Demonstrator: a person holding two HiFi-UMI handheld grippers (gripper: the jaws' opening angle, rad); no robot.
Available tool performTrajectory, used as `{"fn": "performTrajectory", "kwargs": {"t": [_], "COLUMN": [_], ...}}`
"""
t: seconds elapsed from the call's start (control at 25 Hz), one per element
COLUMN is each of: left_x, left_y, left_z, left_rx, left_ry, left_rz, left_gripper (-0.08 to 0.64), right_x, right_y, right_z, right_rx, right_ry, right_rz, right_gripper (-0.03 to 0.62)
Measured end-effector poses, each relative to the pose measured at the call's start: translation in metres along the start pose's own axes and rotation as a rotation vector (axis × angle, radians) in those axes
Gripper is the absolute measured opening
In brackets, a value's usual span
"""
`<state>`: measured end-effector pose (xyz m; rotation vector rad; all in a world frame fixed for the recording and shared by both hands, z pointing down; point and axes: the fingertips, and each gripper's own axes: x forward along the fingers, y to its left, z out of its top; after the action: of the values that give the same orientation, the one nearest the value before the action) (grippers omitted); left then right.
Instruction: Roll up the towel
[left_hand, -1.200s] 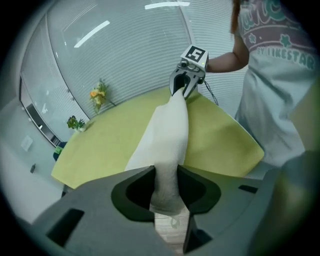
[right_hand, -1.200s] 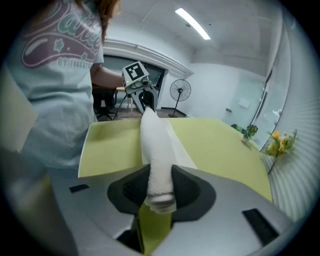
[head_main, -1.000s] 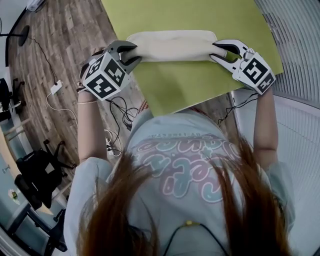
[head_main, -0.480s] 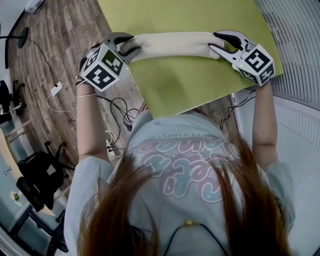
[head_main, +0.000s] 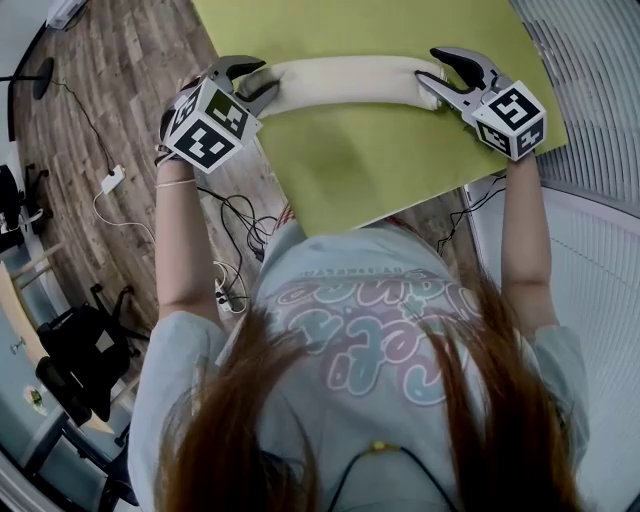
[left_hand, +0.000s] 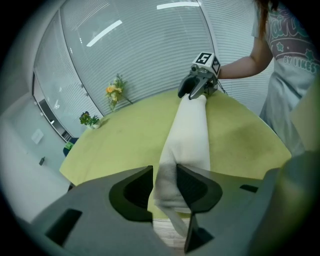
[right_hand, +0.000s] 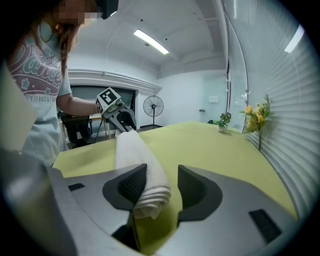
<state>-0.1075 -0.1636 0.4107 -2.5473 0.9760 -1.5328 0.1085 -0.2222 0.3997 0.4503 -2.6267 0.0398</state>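
Note:
A cream towel (head_main: 345, 80), rolled into a long tube, lies across the green table (head_main: 380, 150). My left gripper (head_main: 262, 78) is at its left end; in the left gripper view that end (left_hand: 192, 130) fills the gap between the pads of the left gripper (left_hand: 164, 175), whose jaws have just been opening slightly. My right gripper (head_main: 428, 68) is at the other end. In the right gripper view the towel (right_hand: 132, 150) leans on the left pad of the right gripper (right_hand: 162, 177), with a gap to the right pad; these jaws have just been opening.
The table's near edge runs close to the person's body. Wooden floor with cables (head_main: 235, 215) lies left of the table, and a blind-covered wall (head_main: 600, 90) stands to the right. Yellow flowers (left_hand: 115, 92) and a small plant (left_hand: 87, 119) stand at the far rim.
Both grippers and the rolled towel have moved farther from the person across the table. The right jaws stand wider than before, and the towel no longer fills them.

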Motion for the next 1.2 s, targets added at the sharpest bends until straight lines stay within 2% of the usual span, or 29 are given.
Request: {"fn": "performTrajectory", "kwargs": {"t": [0.16,0.32,0.6,0.8,0.92,1.04,1.2], "left_x": [0.005,0.006,-0.013,-0.036,-0.060,-0.086,-0.111], "left_y": [0.008,0.013,0.014,0.027,0.036,0.037,0.022], "left_z": [0.000,0.002,0.005,0.025,0.036,0.049,0.071], "left_rx": [-0.021,-0.079,-0.210,-0.209,-0.260,-0.376,-0.494], "left_ry": [-0.005,-0.037,-0.159,-0.236,-0.323,-0.465,-0.634], "left_rz": [0.029,0.055,0.183,0.253,0.323,0.388,0.383], "left_gripper": [0.138,0.138,0.148,0.149,0.149,0.149,0.149], "right_x": [0.005,0.005,-0.006,-0.011,-0.016,-0.025,-0.036], "right_y": [-0.010,-0.016,-0.009,-0.012,-0.006,0.011,0.031], "right_z": [0.001,-0.001,0.010,0.031,0.052,0.078,0.103], "right_rx": [-0.012,0.045,0.044,0.015,-0.010,-0.023,-0.012], "right_ry": [0.021,-0.003,-0.058,-0.102,-0.142,-0.216,-0.310], "right_rz": [-0.031,-0.057,-0.147,-0.188,-0.230,-0.240,-0.276], "right_gripper": [0.196,0.196,0.196,0.198,0.198,0.198,0.198]}}
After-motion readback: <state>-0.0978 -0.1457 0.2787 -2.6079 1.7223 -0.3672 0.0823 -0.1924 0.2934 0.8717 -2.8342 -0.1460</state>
